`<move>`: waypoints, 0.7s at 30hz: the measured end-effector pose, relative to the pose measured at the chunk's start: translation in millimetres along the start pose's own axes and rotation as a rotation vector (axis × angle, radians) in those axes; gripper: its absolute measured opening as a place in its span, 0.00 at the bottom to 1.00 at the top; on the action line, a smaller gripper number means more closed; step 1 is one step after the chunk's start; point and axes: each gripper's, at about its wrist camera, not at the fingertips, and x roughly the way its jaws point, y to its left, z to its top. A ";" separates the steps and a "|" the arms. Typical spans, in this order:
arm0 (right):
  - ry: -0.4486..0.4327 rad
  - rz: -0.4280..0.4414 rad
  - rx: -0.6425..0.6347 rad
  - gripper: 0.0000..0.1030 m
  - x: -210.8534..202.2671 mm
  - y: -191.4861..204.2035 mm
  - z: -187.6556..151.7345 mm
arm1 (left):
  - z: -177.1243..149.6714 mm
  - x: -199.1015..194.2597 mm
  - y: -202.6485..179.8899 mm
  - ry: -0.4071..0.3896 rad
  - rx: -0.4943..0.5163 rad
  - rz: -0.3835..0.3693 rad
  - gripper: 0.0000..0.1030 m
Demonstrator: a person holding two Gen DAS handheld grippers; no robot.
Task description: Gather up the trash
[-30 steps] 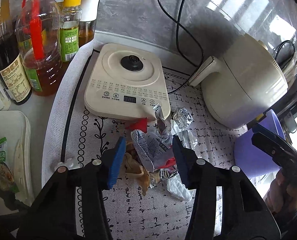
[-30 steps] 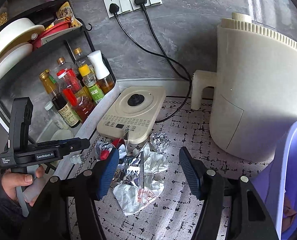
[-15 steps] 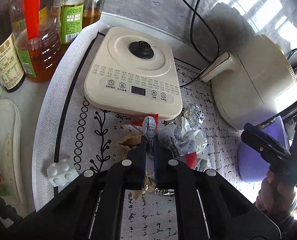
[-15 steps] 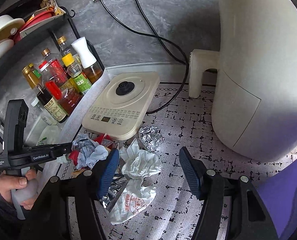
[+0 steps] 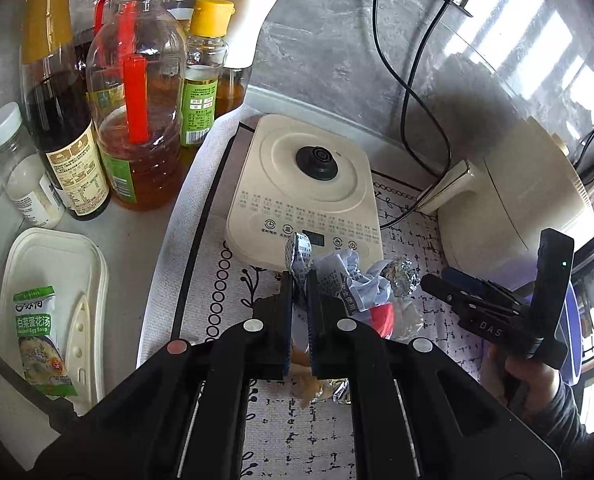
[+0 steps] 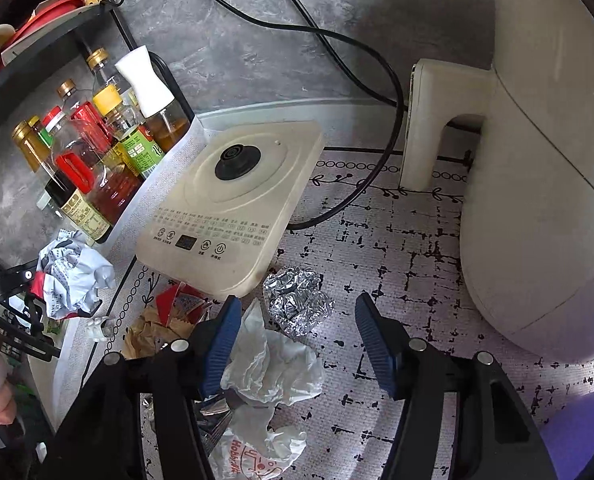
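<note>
- Foil ball (image 6: pixel 297 306) on the mat (image 6: pixel 397 264), just before the kettle base (image 6: pixel 233 208).
- Bottles (image 6: pixel 97 152) left of the base, air fryer (image 6: pixel 537 160) right.

Daylight from right; window glare on glossy grey wall (image 5: pixel 517 40). Sharp focus, strong fisheye bending, dark vignetted corners.

The right gripper (image 6: pixel 299 338) hung open over a foil ball (image 6: pixel 297 306) and white wrapper (image 6: pixel 277 368) on the mat (image 6: pixel 397 248), beside the cream base (image 6: pixel 233 208) and fryer (image 6: pixel 545 160).
</note>
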 end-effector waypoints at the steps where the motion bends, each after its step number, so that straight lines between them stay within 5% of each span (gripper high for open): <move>1: 0.004 -0.006 0.002 0.68 4.2 -0.6 1.2 | -0.3 1.3 0.4 0.000 -0.002 0.002 0.07; 3: -0.002 -0.023 0.003 0.79 12.5 -2.0 3.2 | -0.3 4.9 0.7 0.002 -0.009 -0.002 0.07; 6: 0.023 -0.035 -0.022 0.81 32.1 -3.1 4.3 | -0.4 7.0 -2.1 0.007 0.001 0.001 0.07; 8: 0.041 -0.039 -0.020 0.61 40.0 -5.5 3.2 | 0.2 4.3 -5.3 0.003 0.013 0.002 0.07; 9: 0.055 -0.011 -0.016 0.42 41.0 -6.4 3.0 | 0.6 2.5 -7.5 -0.002 0.017 0.002 0.07; 21: -0.104 0.021 -0.036 0.40 -63.8 8.1 -7.4 | 2.0 -38.0 -30.1 -0.089 0.066 -0.066 0.07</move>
